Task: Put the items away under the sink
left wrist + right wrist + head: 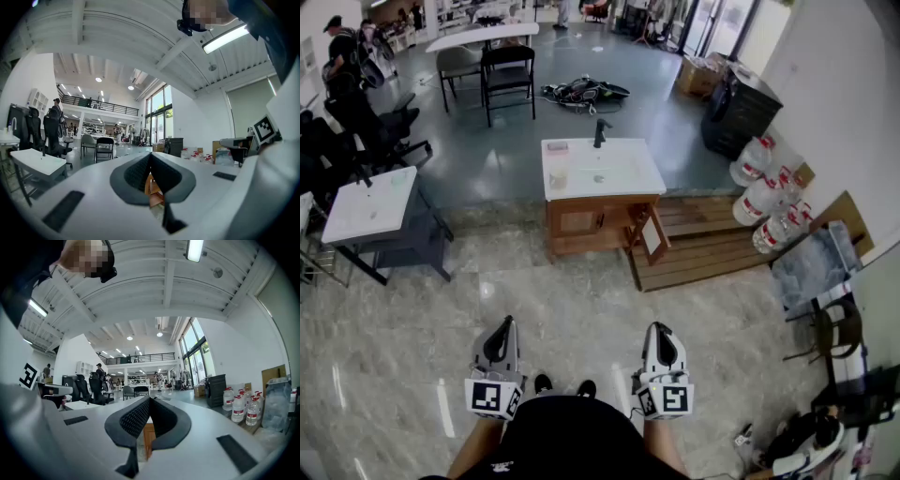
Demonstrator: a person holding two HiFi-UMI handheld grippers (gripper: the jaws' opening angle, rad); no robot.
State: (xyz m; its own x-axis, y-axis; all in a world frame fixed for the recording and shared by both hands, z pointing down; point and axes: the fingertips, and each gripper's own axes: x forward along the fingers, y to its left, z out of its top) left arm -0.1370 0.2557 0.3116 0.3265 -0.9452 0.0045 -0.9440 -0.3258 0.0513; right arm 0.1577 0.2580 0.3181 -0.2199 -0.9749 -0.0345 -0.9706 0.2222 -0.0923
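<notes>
Closest to the camera is the person's dark shirt [567,436], and just in front of it the two grippers are held level, side by side and apart from each other. Under them spreads the pale stone floor [581,300], which is the largest thing in view. Well ahead, a low wooden platform [712,248] lies on this floor, and the wooden cabinet [581,220] stands just beside its left end, with the white sink [614,173] on top and a dark tap [600,131] at the far edge. One cabinet door [650,234] stands open on the right side. To the left, apart from the cabinet, there is a white table [370,202]. Several big water bottles [764,197] stand near the wall on the right. On the left part of the sink top rest two small items [558,161], too small to tell what they are. The left gripper [505,326] has its jaws together with nothing between them. The right gripper [660,330] is also fully closed and empty. Both are far from the sink.
</notes>
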